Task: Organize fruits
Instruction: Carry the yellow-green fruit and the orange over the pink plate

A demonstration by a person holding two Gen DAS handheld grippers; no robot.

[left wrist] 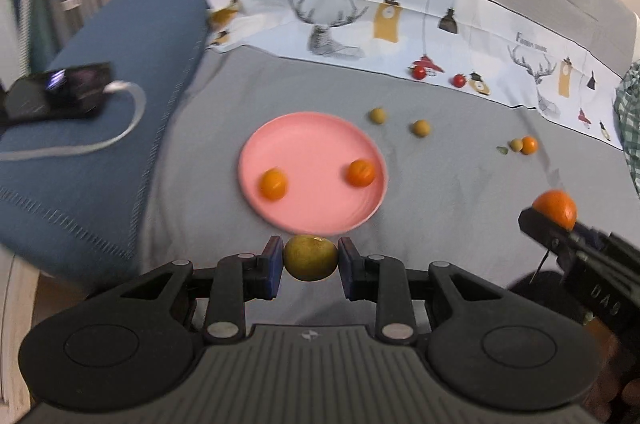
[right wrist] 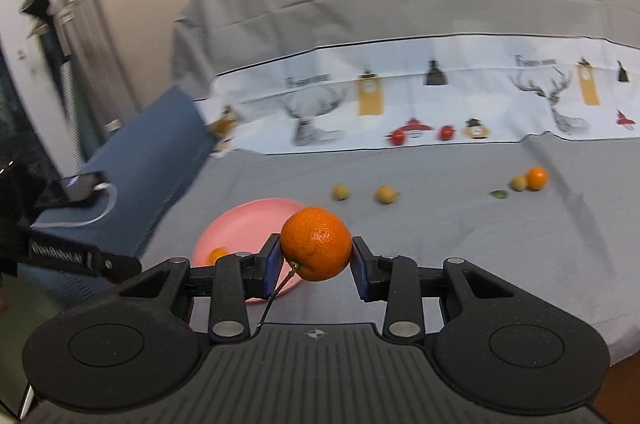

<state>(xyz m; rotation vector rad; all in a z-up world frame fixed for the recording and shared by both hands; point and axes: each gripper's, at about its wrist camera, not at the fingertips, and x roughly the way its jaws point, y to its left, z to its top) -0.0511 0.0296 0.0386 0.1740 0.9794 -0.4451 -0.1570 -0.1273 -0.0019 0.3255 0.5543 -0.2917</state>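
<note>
The left gripper (left wrist: 311,259) has its jaws clamped on a green-yellow fruit (left wrist: 310,258), held just short of the pink plate (left wrist: 312,208) on the grey bed sheet (left wrist: 440,192). Two small oranges (left wrist: 273,184) sit on that plate. Over on the right, the right gripper (right wrist: 316,256) jaws squeeze a stemmed mandarin (right wrist: 316,243) above the plate's edge.

A grey bed sheet (left wrist: 440,192) covers the bed. Along its far side lies a white printed cloth strip (left wrist: 400,24) bearing deer heads, yellow clocks and dark lamps. To the left sits a dark blue fabric cushion (left wrist: 120,84); on it rests a small black device (left wrist: 60,94) with a white cable (left wrist: 120,128) curling away from it. Grey curtains (right wrist: 100,36) hang at far left.
</note>
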